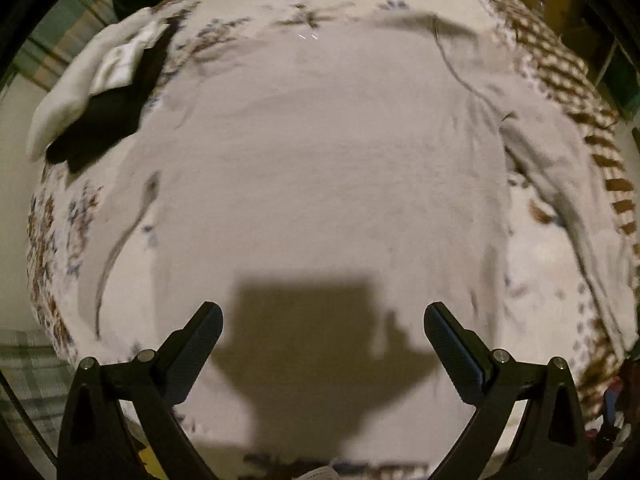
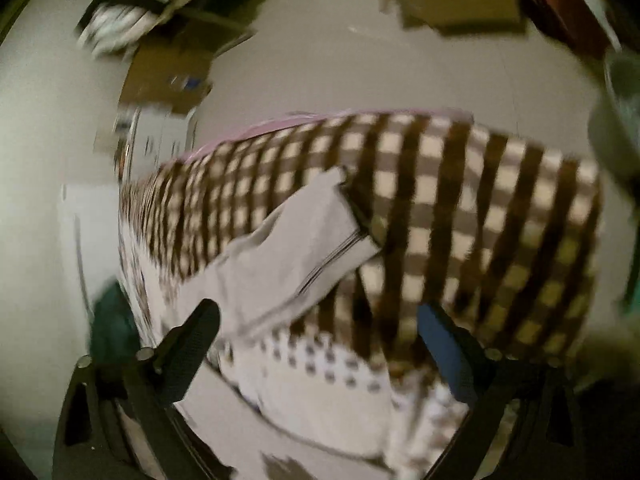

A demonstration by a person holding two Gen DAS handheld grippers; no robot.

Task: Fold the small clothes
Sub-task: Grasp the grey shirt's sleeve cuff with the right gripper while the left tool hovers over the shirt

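Observation:
A pale grey garment (image 1: 320, 168) lies spread flat on a patterned bedcover (image 1: 56, 240), filling most of the left wrist view. Its sleeve (image 1: 560, 184) trails to the right. My left gripper (image 1: 323, 320) is open and empty, hovering above the garment's near part; its shadow falls on the cloth. In the right wrist view the sleeve end (image 2: 296, 248) lies over the brown checked edge of the bedcover (image 2: 480, 216). My right gripper (image 2: 318, 320) is open and empty just above and near the sleeve. The view is blurred.
A folded pile of white and black clothes (image 1: 104, 92) sits at the far left of the bed. Beyond the bed's edge are the floor (image 2: 320, 60), cardboard boxes (image 2: 168, 76) and other clutter (image 2: 132, 8).

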